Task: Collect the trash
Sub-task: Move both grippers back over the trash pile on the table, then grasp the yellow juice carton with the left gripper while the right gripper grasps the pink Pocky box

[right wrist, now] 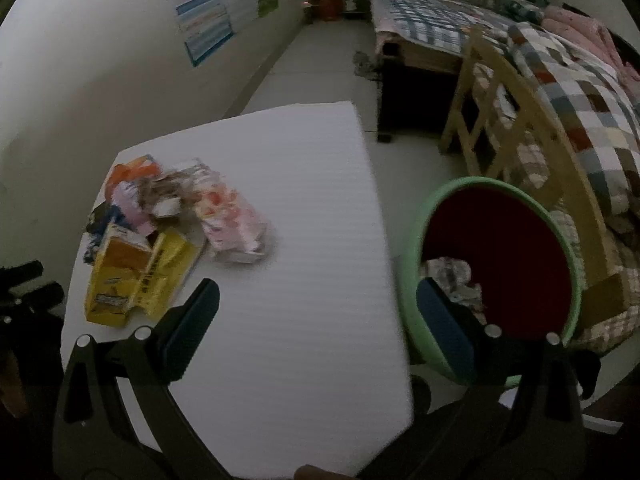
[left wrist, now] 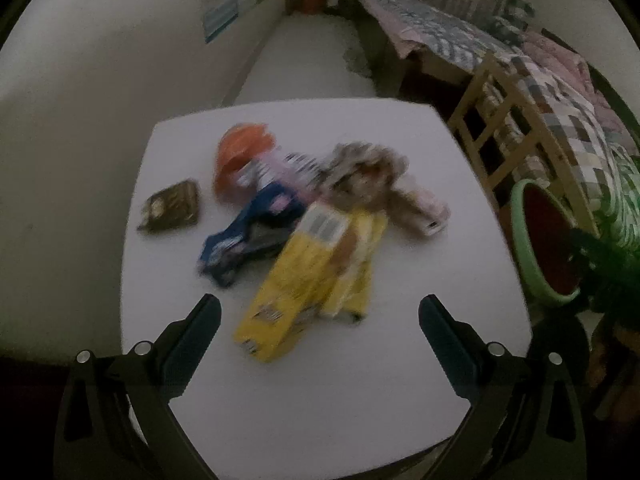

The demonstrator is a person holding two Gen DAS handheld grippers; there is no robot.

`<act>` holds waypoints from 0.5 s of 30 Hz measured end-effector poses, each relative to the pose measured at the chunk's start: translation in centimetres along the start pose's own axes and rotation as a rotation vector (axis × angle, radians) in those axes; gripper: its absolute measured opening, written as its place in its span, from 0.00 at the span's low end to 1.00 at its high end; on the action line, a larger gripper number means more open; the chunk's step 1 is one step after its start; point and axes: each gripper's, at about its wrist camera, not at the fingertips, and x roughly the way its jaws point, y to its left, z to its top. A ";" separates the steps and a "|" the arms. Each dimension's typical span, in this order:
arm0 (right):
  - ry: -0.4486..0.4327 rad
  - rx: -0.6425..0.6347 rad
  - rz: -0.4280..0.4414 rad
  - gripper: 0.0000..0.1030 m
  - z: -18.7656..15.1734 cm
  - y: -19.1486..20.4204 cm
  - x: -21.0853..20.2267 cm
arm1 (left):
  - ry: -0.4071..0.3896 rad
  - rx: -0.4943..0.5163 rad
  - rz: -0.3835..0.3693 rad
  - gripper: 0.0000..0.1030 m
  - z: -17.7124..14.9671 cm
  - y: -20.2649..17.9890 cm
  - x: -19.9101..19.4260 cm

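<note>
A pile of wrappers lies on the white table (left wrist: 440, 280): a yellow packet (left wrist: 312, 276) nearest, a blue wrapper (left wrist: 248, 240), an orange one (left wrist: 244, 152), a brown crumpled one (left wrist: 364, 176), a pink packet (left wrist: 428, 212), and a dark packet (left wrist: 172, 208) apart at the left. My left gripper (left wrist: 320, 316) is open and empty, just short of the yellow packet. My right gripper (right wrist: 318, 300) is open and empty over the table's right edge (right wrist: 320, 280), beside a green-rimmed bin (right wrist: 560, 248) with some trash inside. The yellow packet (right wrist: 136, 276) and pink packet (right wrist: 236, 228) also show in the right wrist view.
A wooden chair (right wrist: 520, 120) stands behind the bin, and the bin (left wrist: 524, 248) sits right of the table in the left wrist view. A bed with a checked quilt (right wrist: 580, 80) runs along the right. A wall with posters (right wrist: 208, 20) is at the left.
</note>
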 end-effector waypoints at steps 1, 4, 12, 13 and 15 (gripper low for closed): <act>0.002 -0.009 0.004 0.94 0.1 0.7 0.1 | 0.009 -0.005 0.003 0.92 -0.3 0.6 0.2; 0.006 -0.037 0.013 0.94 0.3 2.5 0.4 | 0.040 -0.005 -0.001 0.92 -1.0 2.1 0.8; 0.021 -0.079 0.026 0.94 0.9 5.6 1.3 | 0.089 0.024 -0.044 0.92 -1.4 3.1 2.4; 0.024 -0.080 0.026 0.94 1.0 5.7 1.5 | 0.093 0.027 -0.046 0.92 -1.4 3.1 2.7; 0.033 -0.081 0.028 0.94 1.1 6.0 2.0 | 0.109 0.028 -0.060 0.92 -1.2 3.2 3.4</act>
